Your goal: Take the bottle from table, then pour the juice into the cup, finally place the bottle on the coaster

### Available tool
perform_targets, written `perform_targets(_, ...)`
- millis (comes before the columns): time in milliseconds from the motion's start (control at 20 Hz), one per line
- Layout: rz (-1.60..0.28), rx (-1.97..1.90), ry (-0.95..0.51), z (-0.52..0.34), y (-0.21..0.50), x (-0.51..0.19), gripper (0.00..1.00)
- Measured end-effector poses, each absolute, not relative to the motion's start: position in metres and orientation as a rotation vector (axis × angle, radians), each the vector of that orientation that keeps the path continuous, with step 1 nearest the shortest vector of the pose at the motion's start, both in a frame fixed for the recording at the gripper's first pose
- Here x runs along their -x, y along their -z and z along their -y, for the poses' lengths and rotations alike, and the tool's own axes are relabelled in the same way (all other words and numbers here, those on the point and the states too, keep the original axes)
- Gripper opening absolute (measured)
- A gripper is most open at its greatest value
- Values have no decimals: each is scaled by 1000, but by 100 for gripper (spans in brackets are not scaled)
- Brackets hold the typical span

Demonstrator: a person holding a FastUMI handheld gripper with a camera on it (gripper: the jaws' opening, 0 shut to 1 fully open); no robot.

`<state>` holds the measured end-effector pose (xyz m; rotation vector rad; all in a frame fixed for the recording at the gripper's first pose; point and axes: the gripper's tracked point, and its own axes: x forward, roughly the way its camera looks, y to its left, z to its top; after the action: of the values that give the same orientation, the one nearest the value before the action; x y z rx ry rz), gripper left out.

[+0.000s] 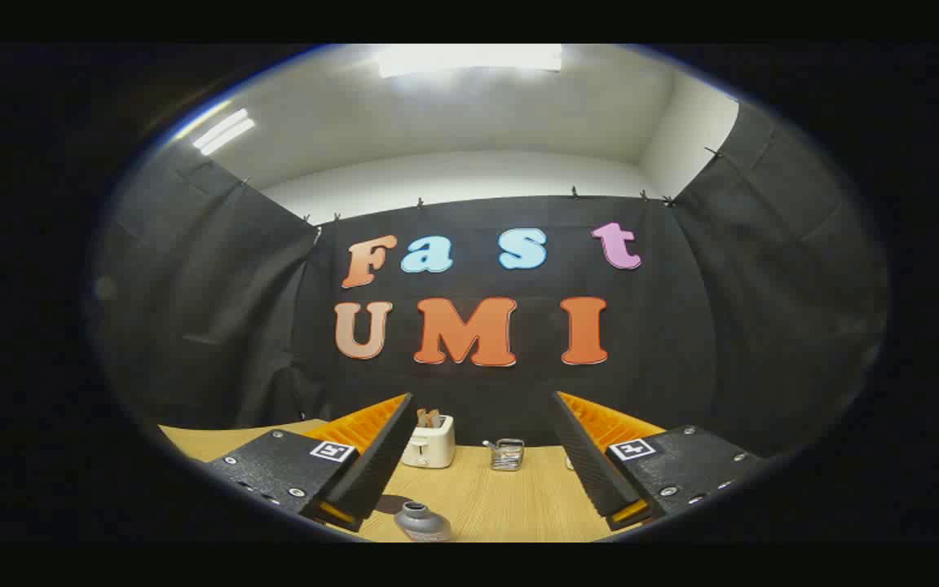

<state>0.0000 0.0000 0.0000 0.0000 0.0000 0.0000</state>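
Toaster [429, 441] stands at the far edge of the wooden table [510, 497], against the black cloth wall, with two brownish slices of bread sticking up out of its slots. Just beside it, toward the right finger, sits a small clear container [507, 454] with a dark rim; something thin pokes up from its left side, but what it holds is too small to tell. A small pale thing peeks out past the inner edge of the right finger; what it is cannot be told.

The gripper [482, 444] is released, its two fingers spread wide apart with nothing between them but bare tabletop. It is held high and level, looking across the table toward the wall.

The bottle [423, 521] is low between the fingers, nearer the left one; its grey cap and rounded shoulder show. It throws a dark shadow on the wood toward the left finger. The fingers do not touch it.
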Motion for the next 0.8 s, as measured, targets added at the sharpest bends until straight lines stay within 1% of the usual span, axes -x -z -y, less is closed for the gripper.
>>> perform_targets(800,-26,4,1,0,19,2,97)
